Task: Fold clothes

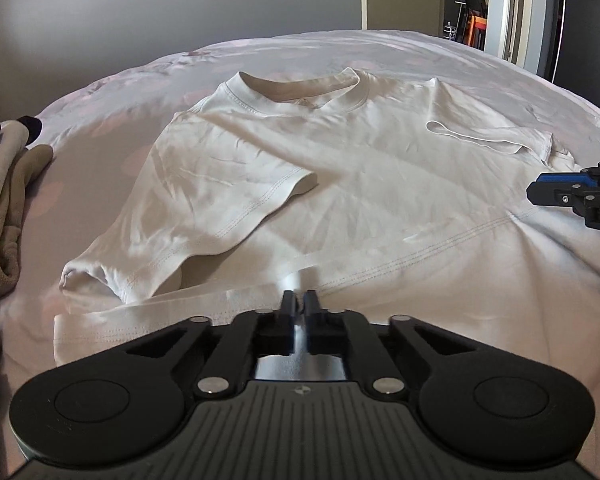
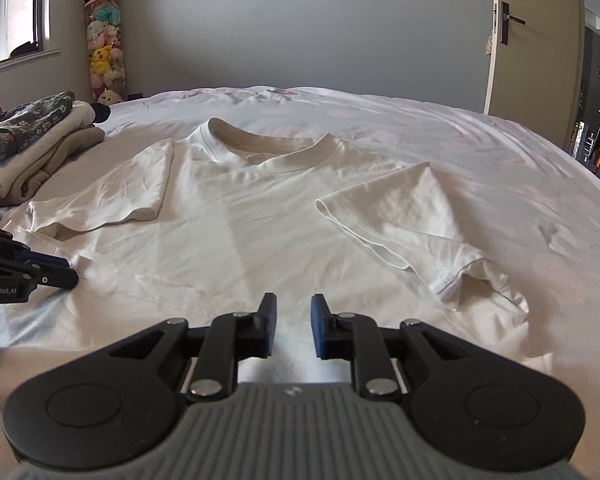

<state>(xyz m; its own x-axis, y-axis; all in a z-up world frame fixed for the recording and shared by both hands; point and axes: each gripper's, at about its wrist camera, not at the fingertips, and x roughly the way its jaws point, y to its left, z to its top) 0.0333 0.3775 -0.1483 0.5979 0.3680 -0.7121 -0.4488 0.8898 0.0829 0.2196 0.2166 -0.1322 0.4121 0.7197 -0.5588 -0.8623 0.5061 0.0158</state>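
- White T-shirt [image 1: 340,168] lies flat mid-frame, both sleeves folded inward.
- Left gripper [image 1: 299,300] is clenched on the shirt's hem, bottom centre.
- Right gripper [image 2: 293,312] stands released above the hem, nothing between its fingers.

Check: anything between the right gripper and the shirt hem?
Nothing visible. The right gripper is open just above the near hem of the shirt, with only bare fabric ahead of it. The clothes pile lies off to the far left, and the left gripper sits at the shirt's left edge.
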